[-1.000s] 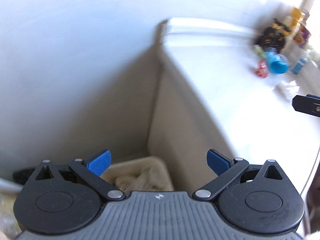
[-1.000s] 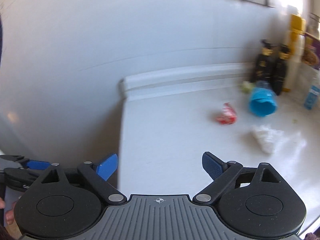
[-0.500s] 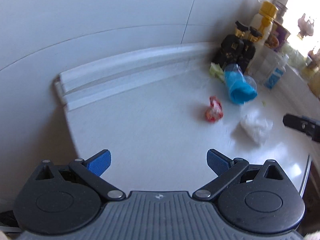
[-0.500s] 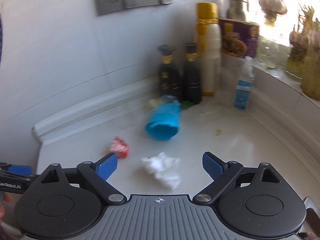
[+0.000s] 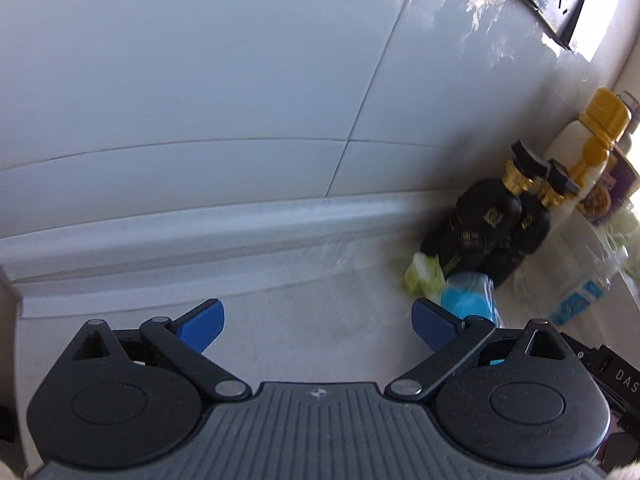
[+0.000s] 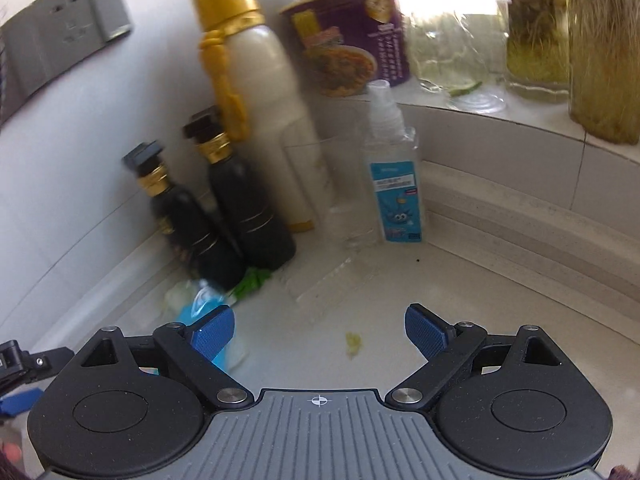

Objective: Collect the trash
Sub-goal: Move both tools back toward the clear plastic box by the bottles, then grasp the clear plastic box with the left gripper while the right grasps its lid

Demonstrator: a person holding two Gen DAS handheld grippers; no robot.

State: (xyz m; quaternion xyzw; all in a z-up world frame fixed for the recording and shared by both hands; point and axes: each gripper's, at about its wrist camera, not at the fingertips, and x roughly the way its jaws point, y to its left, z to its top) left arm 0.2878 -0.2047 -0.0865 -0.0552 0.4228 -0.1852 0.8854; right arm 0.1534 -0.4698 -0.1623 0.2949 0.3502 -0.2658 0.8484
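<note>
- The blue cup lies on its side on the white surface; in the right wrist view it sits at about 9 o'clock, and the tool's left blue pad hides much of it. It is blurred.
- In the left wrist view the same blue cup shows at 3 o'clock, its lower part cut off behind the tool's right pad.
- A pale green scrap lies just beside the cup, touching or nearly touching it; I cannot tell which.
- A small yellowish crumb lies on the surface between the right tool's pads.
- Green leaf bits lie at the foot of two black bottles, which stand at 10 o'clock by the wall.
- Behind them stands a cream bottle with a gold cap; a clear spray bottle stands at 1 o'clock, and a purple noodle cup sits on the ledge at 12 o'clock.
- The right tool is spread wide and holds nothing.
- The left tool is likewise wide apart with nothing in it, over bare surface.
- Glare washes out the ledge jars at 2 o'clock.
</note>
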